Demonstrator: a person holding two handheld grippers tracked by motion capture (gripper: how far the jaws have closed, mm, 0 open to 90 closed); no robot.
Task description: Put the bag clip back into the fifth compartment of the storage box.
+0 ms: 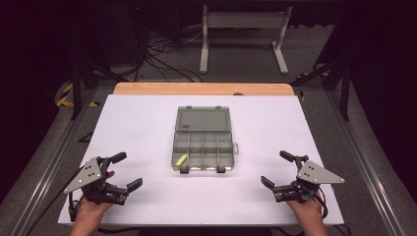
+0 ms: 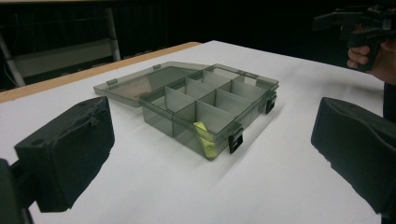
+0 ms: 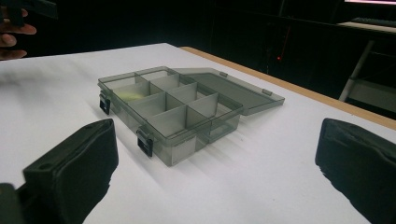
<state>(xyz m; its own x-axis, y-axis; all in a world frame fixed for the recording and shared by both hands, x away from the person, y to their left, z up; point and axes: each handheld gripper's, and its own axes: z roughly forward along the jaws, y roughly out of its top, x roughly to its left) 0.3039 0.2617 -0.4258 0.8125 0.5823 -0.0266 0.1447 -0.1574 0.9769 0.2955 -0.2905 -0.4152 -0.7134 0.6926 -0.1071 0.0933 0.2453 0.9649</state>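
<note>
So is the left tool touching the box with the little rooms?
Apart. The high view shows bare white table between the left tool and the box.

White worktop (image 1: 147, 128) brightly and evenly lit from above; surroundings beyond it near black. Soft, short shadows fall beside the compartment box (image 1: 203, 140). In both gripper views the near tongs are blurred, the box sharper. No glare.

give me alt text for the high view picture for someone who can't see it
A clear grey compartment box lies open mid-way across a white table, its lid flat behind it and a small yellow piece in its near-left compartment. A person's hands hold the left gripper and right gripper, both open, at the table's near corners.
</note>
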